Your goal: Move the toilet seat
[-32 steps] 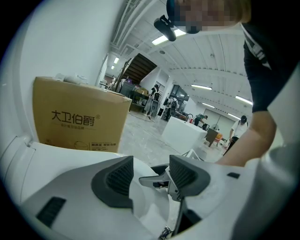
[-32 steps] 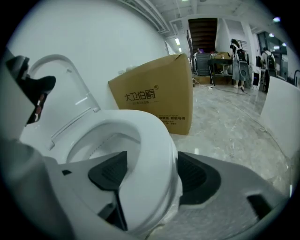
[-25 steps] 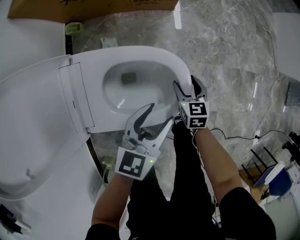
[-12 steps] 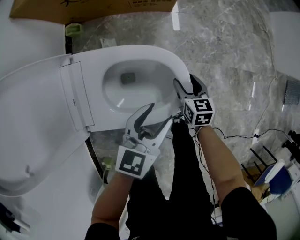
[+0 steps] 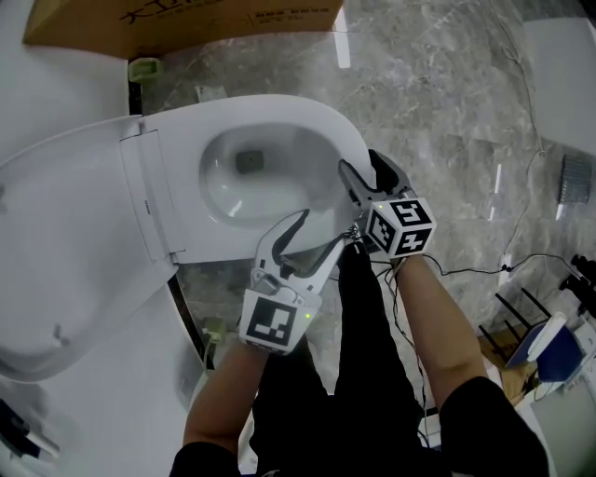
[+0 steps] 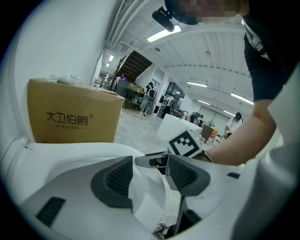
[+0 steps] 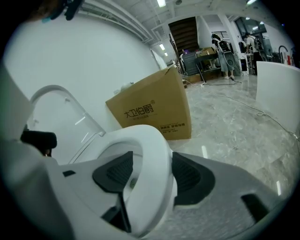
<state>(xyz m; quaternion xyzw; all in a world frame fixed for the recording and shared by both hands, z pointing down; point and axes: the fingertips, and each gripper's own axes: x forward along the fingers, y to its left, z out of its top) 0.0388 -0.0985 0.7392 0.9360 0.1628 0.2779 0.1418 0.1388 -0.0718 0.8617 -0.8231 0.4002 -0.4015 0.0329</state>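
Now right gripper holds toilet seat higher than before
jaws just closing, clamped on its rim; left gripper gaping, empty

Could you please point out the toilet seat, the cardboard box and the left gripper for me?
toilet seat [image 7: 150, 145]: right gripper view, front curve of the ring.
cardboard box [image 5: 186, 23]: head view, its printed brown face.
left gripper [image 5: 321, 225]: head view, midway between its fingertips.

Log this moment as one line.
right gripper: jaws just closed onto toilet seat front rim | left gripper: open, empty, alongside | lid: raised
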